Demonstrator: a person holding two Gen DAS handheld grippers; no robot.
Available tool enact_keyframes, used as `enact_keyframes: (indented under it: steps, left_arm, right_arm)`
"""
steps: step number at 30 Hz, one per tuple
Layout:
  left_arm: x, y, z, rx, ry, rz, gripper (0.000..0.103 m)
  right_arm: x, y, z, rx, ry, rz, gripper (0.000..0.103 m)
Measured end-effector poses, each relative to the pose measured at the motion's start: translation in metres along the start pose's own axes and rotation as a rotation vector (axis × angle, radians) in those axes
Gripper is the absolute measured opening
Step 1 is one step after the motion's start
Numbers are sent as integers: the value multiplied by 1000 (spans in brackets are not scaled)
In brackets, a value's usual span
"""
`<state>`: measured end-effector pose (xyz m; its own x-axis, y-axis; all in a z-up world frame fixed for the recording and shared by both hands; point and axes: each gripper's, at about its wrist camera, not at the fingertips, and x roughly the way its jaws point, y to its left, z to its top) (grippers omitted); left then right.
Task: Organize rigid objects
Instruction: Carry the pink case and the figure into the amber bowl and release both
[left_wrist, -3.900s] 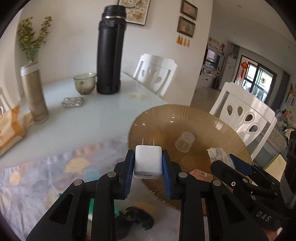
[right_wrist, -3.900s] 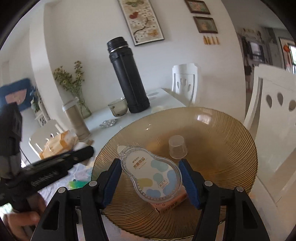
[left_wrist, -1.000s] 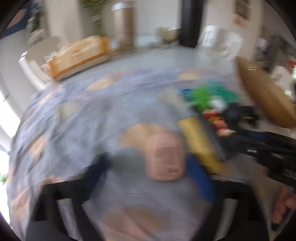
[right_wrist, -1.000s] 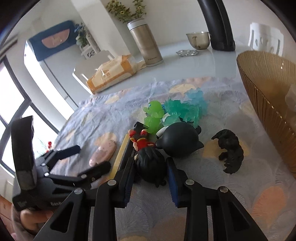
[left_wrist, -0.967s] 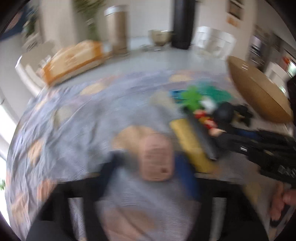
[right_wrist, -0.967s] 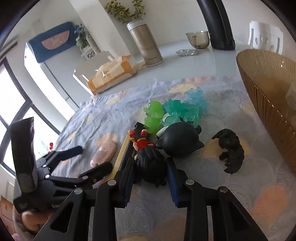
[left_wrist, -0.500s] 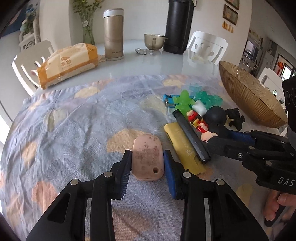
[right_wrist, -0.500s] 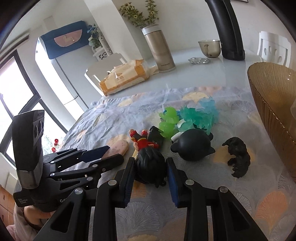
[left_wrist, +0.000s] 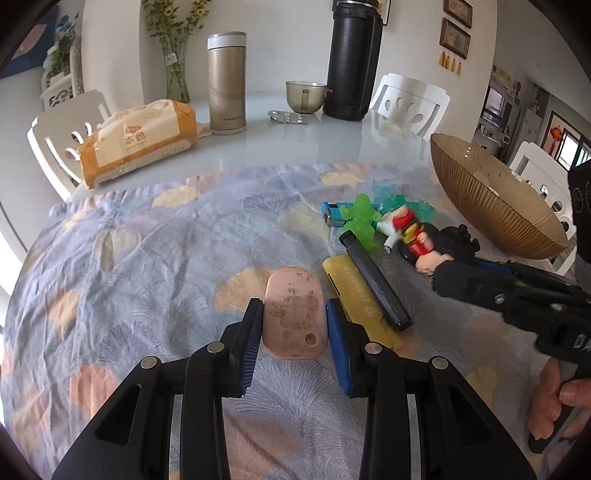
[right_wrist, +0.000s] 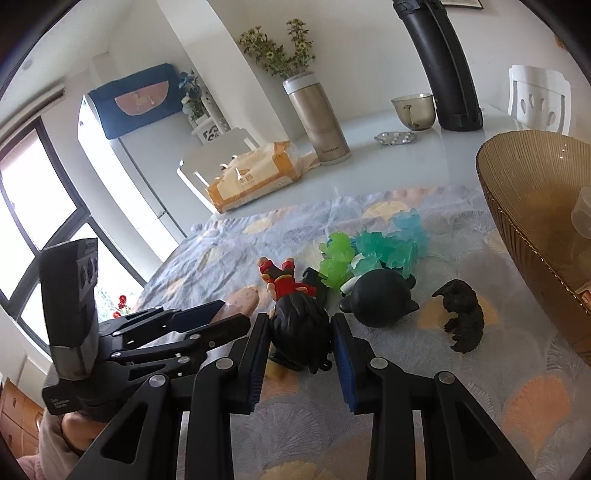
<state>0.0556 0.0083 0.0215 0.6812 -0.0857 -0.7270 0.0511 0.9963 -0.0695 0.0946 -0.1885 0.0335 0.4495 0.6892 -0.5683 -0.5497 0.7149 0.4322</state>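
My left gripper (left_wrist: 294, 330) is shut on a flat pink oval piece (left_wrist: 293, 313), held just above the patterned cloth (left_wrist: 147, 258). My right gripper (right_wrist: 300, 343) is shut on the black-haired head of a small figure in red clothes (right_wrist: 291, 306), lifted off the cloth; the figure also shows in the left wrist view (left_wrist: 417, 240). The amber ribbed bowl (left_wrist: 491, 206) stands at the right; in the right wrist view (right_wrist: 524, 206) it holds a small clear cup (right_wrist: 581, 214).
On the cloth lie a yellow block (left_wrist: 358, 295), a black bar (left_wrist: 373, 277), green (right_wrist: 336, 258) and teal (right_wrist: 391, 243) translucent toys, a black round toy (right_wrist: 380, 302) and a dark animal figure (right_wrist: 461, 314). Behind stand a gold flask (left_wrist: 226, 81), black thermos (left_wrist: 352, 59), glass cup (left_wrist: 304, 96) and tissue pack (left_wrist: 136, 140).
Both grippers have closed on their objects and risen a little. The red-clothed figure has lifted off the cloth with my right gripper. The left view has gone from blurred to steady.
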Motion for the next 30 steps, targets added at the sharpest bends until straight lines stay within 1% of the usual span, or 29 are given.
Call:
enact_keyframes:
  steps: [5, 11, 15, 16, 18, 19, 23, 26, 30]
  left_arm:
    - [-4, 2, 0, -13, -20, 14, 32]
    - [-8, 12, -1, -67, -45, 21, 32]
    - [-11, 19, 0, -113, -71, -13, 32]
    - [-12, 19, 1, -118, -87, -27, 32]
    - [-12, 15, 7, -106, -100, -24, 32]
    - [-11, 11, 12, -98, -100, -23, 32]
    - [-13, -11, 35, -94, -129, -84, 32]
    - [-12, -38, 51, -43, -152, -102, 32]
    - [-8, -72, 71, 4, -158, -152, 32]
  right_arm:
    - [-13, 1, 4, 14, -59, 44, 33]
    - [-33, -2, 9, 38, -140, 81, 33]
    - [-54, -10, 13, 70, -217, 99, 33]
    - [-59, -13, 14, 80, -234, 102, 33]
    - [-68, -19, 15, 104, -270, 103, 33]
    - [-72, -23, 16, 114, -283, 97, 33]
    - [-86, -41, 19, 170, -327, 61, 33]
    - [-98, -56, 18, 220, -353, 28, 33]
    - [-116, -73, 18, 255, -403, -41, 33]
